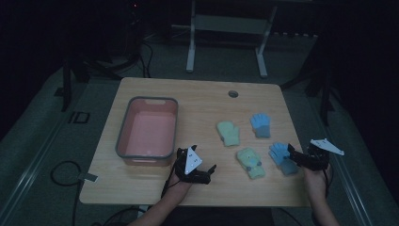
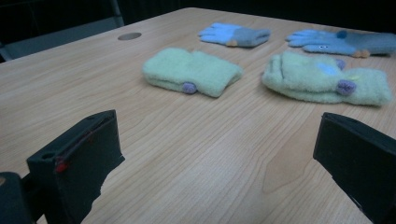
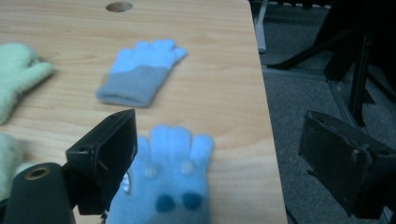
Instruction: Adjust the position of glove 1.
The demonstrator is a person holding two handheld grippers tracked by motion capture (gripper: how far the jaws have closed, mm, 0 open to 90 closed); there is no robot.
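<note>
Four gloves lie on the wooden table (image 1: 202, 101). Two are green mittens (image 1: 228, 133) (image 1: 250, 163), also in the left gripper view (image 2: 191, 72) (image 2: 327, 79). Two are blue gloves (image 1: 260, 125) (image 1: 282, 157). My left gripper (image 1: 205, 160) (image 2: 219, 158) stands open low over bare wood, pointing at the mittens with nothing between its jaws. My right gripper (image 1: 303, 150) (image 3: 224, 163) is open above the near blue glove (image 3: 168, 182). Its left jaw is over the glove and its right jaw hangs past the table's right edge. The far blue glove (image 3: 140, 74) lies beyond.
A pink bin with a grey rim (image 1: 123, 136) stands empty on the left half of the table. A round cable hole (image 1: 233, 93) sits near the far edge. Cables lie on the floor at the left, and a white frame (image 1: 226, 28) stands behind the table.
</note>
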